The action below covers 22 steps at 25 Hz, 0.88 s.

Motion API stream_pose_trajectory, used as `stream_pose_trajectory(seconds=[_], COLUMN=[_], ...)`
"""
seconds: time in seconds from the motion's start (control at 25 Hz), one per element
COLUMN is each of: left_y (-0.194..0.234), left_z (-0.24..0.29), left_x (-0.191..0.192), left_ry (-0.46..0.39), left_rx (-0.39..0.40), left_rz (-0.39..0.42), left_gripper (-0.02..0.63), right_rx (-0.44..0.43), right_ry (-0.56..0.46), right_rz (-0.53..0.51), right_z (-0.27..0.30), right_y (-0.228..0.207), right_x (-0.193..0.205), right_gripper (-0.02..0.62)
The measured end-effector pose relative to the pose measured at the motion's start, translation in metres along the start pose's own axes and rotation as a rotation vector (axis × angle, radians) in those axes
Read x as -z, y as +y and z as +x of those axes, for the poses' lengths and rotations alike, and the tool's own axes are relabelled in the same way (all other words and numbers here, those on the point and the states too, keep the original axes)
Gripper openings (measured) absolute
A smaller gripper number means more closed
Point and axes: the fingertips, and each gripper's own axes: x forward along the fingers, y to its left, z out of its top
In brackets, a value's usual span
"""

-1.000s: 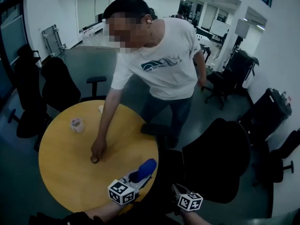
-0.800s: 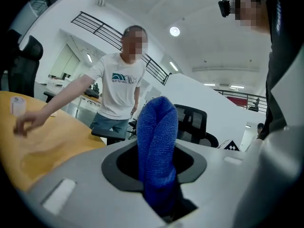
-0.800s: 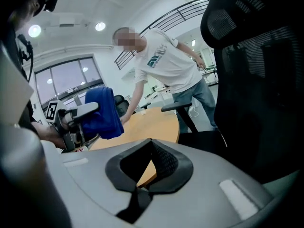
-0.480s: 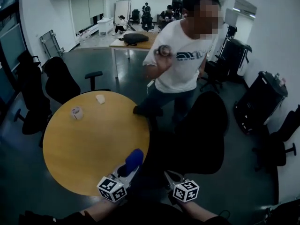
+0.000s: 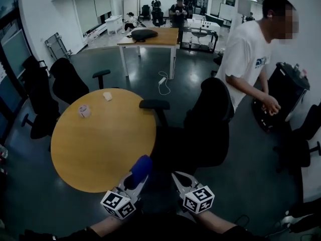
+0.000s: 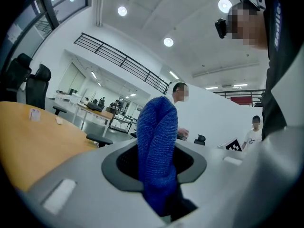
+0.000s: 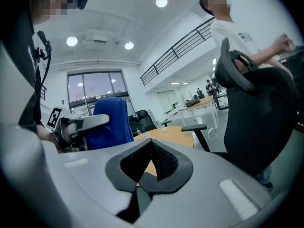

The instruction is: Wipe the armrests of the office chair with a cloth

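No text can be read with certainty. Blue print (image 5: 261, 62) on a bystander's white T-shirt (image 5: 243, 46): too small to read. White lettering on a dark strap (image 6: 277, 18): blurred. Marker cubes (image 5: 116, 205): black-and-white square patterns, no letters or numbers

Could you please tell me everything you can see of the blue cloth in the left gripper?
The blue cloth looks like a coarse, knitted fabric, bunched into a thick roll. The left gripper is shut on its lower part, and its rounded end stands up free above the jaws. In the head view it is held near the edge of the round wooden table, short of the black office chair and not on its armrest. Only the jaws appear to touch it.
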Motion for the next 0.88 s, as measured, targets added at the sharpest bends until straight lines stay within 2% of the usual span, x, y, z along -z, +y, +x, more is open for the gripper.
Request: stream_pose_trajectory(seconds=[0.12,0.36,0.64,0.88], left_y=[-0.011,-0.017,-0.005,-0.016], left_z=[0.001,-0.019,-0.031,-0.043], left_x=[0.001,-0.002,-0.002,-0.003], left_ry=[-0.003,0.035,0.028,0.027], left_rx=[0.040,0.116,0.143,0.179], left_rz=[0.004,0.022,0.025,0.038], left_gripper=[0.147,0.147,0.146,0.146], right_rx=[0.023,0.099,0.139,0.144], right_ry=[-0.035,-0.065,-0.097,-0.121], right_rz=[-0.063,-0.086,-0.127,-0.161], right_z=[-0.010,-0.017,-0.008,-0.012], right_y=[0.009,0.037,0.059,0.078], right_x=[-0.011,-0.012,-0.012,-0.014], right_gripper=[0.003,0.003,0.003,0.003])
